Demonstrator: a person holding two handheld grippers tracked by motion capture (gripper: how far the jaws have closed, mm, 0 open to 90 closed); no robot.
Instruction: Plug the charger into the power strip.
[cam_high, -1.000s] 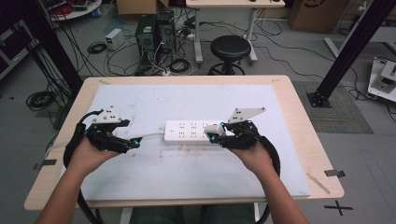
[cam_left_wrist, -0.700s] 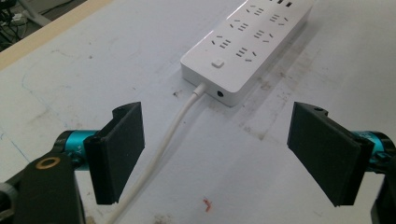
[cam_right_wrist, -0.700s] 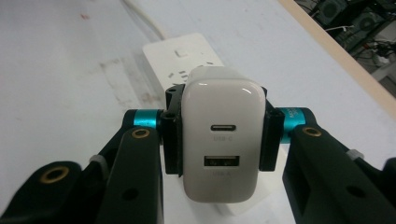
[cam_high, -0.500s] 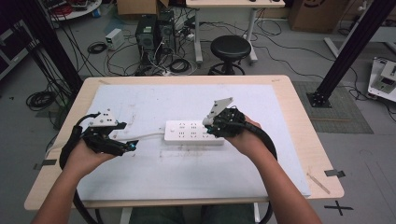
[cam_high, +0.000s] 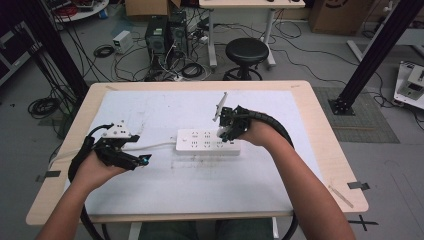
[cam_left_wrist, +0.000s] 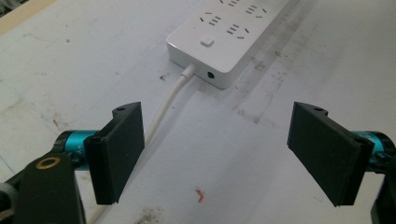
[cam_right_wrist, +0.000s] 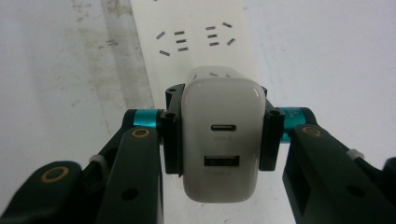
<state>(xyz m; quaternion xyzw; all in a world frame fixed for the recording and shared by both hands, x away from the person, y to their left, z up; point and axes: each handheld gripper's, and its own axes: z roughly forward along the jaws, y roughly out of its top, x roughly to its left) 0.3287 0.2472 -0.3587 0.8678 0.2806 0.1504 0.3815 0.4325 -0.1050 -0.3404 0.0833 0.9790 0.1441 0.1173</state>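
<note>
A white USB charger (cam_right_wrist: 222, 144) is pinched in the right tongs (cam_right_wrist: 219, 140), now tipped downward over the right end of the power strip (cam_high: 207, 141) at the desk's (cam_high: 320, 165) centre, apparently for plugging in; the left tongs (cam_left_wrist: 219, 154), drawn back toward the left edge, are held spread.

tongs (cam_right_wrist: 218, 135) clamp white usb charger (cam_right_wrist: 219, 144) over pwr strip (cam_right_wrist: 191, 42).

Faint lettering on the charger (cam_right_wrist: 221, 144), perhaps "USB-C", is barely legible.

Power strip (cam_left_wrist: 233, 39) smooth white plastic; charger (cam_right_wrist: 222, 140) glossy white plastic; table (cam_high: 320, 130) pale wood under scuffed white sheet (cam_high: 165, 110).
</note>
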